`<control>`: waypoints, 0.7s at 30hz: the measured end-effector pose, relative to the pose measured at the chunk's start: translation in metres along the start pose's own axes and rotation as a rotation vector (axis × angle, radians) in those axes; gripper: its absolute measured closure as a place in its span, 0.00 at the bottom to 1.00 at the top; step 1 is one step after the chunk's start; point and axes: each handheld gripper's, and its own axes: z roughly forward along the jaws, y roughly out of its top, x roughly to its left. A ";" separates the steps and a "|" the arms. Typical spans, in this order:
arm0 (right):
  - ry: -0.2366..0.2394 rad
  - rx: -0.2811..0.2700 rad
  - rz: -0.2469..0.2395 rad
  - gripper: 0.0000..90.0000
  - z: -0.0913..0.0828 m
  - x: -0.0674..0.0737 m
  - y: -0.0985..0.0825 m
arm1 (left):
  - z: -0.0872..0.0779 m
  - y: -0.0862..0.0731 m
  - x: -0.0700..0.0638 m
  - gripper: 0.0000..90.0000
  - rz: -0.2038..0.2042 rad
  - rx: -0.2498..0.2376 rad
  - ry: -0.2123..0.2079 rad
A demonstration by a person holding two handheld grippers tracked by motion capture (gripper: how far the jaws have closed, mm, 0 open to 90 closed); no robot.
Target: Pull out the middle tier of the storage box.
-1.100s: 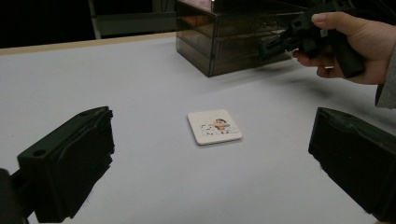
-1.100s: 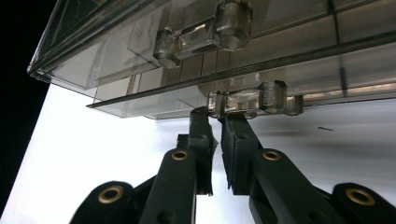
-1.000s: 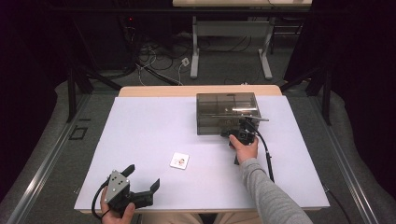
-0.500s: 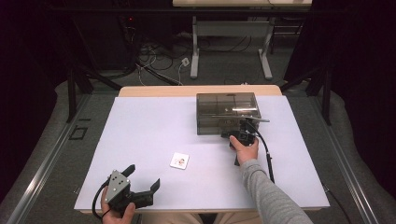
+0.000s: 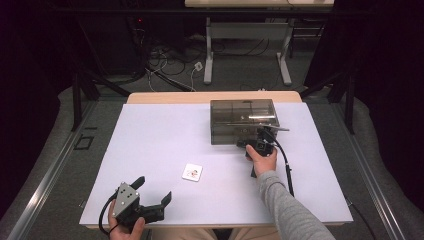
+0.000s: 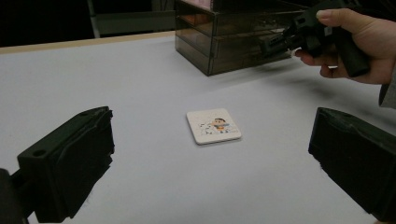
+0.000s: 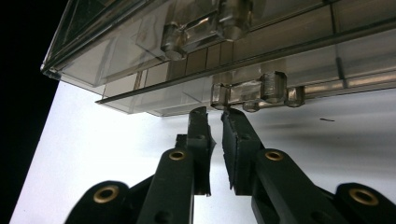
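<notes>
the right gripper (image 7: 215, 116) stands at the front of the smoked clear drawer box (image 5: 243, 120), its jaws nearly closed with a thin gap between the pads. they have just been opening slightly. the clear drawer handle (image 7: 254, 93) sits just above and ahead of the jaw tips, at most touching them; nothing lies between the pads, so no grip exists yet.

procedure for the step in hand, judged as seizing the handle to draw the drawer out:
- open the jaws enough to pass the handle's thickness.
- raise and advance the tips until the handle lies between the pads, not against their ends.
- close squarely on the handle's middle; an off-centre hold would likely twist the drawer in its frame.
- pull straight back along the jaw axis, level with the surface (image 5: 160, 140); the light box may slide otherwise.

the left gripper (image 6: 210, 163) has its jaws wide open and empty, with the small picture tile (image 6: 213, 126) lying between and beyond them on the surface.
</notes>
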 end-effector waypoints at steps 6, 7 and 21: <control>-0.007 -0.010 0.012 0.87 0.001 -0.002 0.001 | 0.000 0.000 0.000 0.01 0.000 0.004 -0.003; -0.002 -0.013 0.024 0.87 0.001 -0.002 0.001 | 0.000 0.000 0.000 0.01 0.000 0.004 -0.003; -0.021 -0.015 0.053 0.92 0.003 -0.002 0.001 | -0.001 0.000 0.000 0.01 -0.001 0.003 -0.003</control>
